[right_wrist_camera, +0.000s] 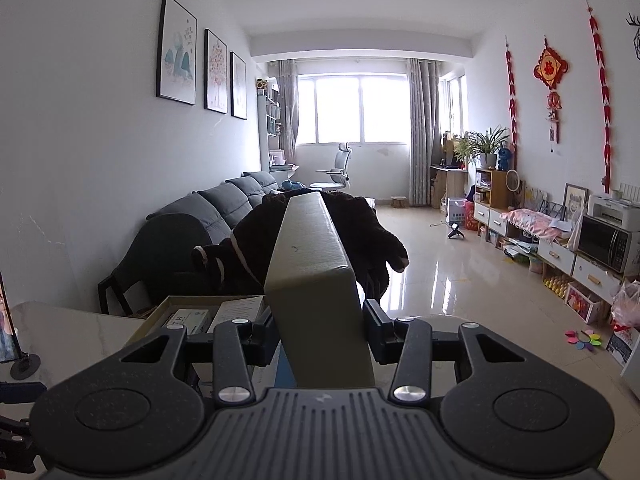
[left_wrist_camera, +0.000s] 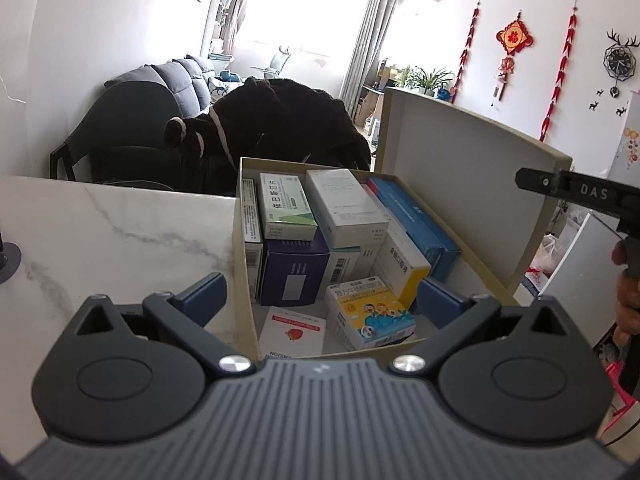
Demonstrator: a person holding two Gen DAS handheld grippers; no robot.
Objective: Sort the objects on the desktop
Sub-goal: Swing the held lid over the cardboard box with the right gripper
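The open cardboard box (left_wrist_camera: pixel 245 248) sits on the marble table (left_wrist_camera: pixel 100 232), packed with medicine cartons (left_wrist_camera: pixel 346 208), several half buried under others. Its lid (right_wrist_camera: pixel 316 264) stands on edge beside the box, clamped between the right gripper (right_wrist_camera: pixel 320 338) fingers; the contact points are hidden behind the lid. The left gripper (left_wrist_camera: pixel 320 294) hangs spread wide over the box's near end, holding nothing.
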